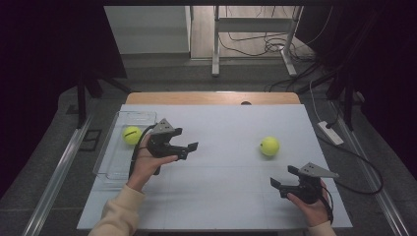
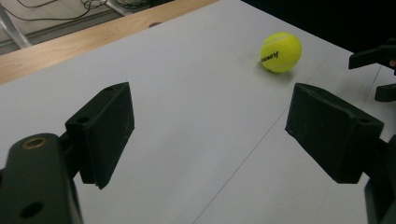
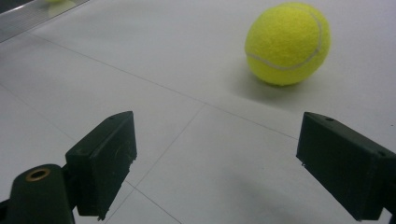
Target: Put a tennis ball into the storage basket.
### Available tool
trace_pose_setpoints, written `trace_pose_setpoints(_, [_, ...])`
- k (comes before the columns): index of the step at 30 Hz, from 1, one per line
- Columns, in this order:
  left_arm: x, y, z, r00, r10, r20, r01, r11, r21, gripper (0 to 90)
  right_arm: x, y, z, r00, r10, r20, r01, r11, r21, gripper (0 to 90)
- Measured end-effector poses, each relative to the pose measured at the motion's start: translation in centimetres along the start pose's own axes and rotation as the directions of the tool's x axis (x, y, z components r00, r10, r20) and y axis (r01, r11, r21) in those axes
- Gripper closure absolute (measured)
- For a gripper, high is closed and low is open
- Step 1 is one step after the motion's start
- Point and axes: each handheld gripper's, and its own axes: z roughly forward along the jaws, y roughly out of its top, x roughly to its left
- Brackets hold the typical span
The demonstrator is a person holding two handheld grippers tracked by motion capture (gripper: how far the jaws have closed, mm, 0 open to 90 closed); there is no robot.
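A yellow tennis ball (image 1: 269,146) (image 2: 280,52) (image 3: 288,43) rests on the white table, right of centre. A second tennis ball (image 1: 132,134) lies inside a clear plastic tray (image 1: 114,162) at the left. My left gripper (image 1: 190,149) (image 2: 212,137) hovers just right of the tray, open and empty, its jaws pointing right toward the loose ball. My right gripper (image 1: 283,177) (image 3: 217,165) is near the front right corner, open and empty, with the loose ball a short way ahead and to the right of its jaws.
A wooden strip (image 1: 211,98) runs along the table's far edge. Beyond it are metal table legs (image 1: 215,44) and loose cables (image 1: 268,45) on the floor. A white power strip (image 1: 330,132) lies off the right edge. The other gripper's jaws (image 2: 376,63) show at the right in the left gripper view.
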Motion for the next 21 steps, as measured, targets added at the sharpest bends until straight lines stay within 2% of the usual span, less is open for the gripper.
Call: trace_pose_setpoints(21, [-1.0,0.8,2.2,0.9992,0.009,0.04,-0.01,0.9996,0.028,16.8,0.3,0.2,-0.2,1.0,-0.005,-0.005,0.005,1.0,-0.01,11.6])
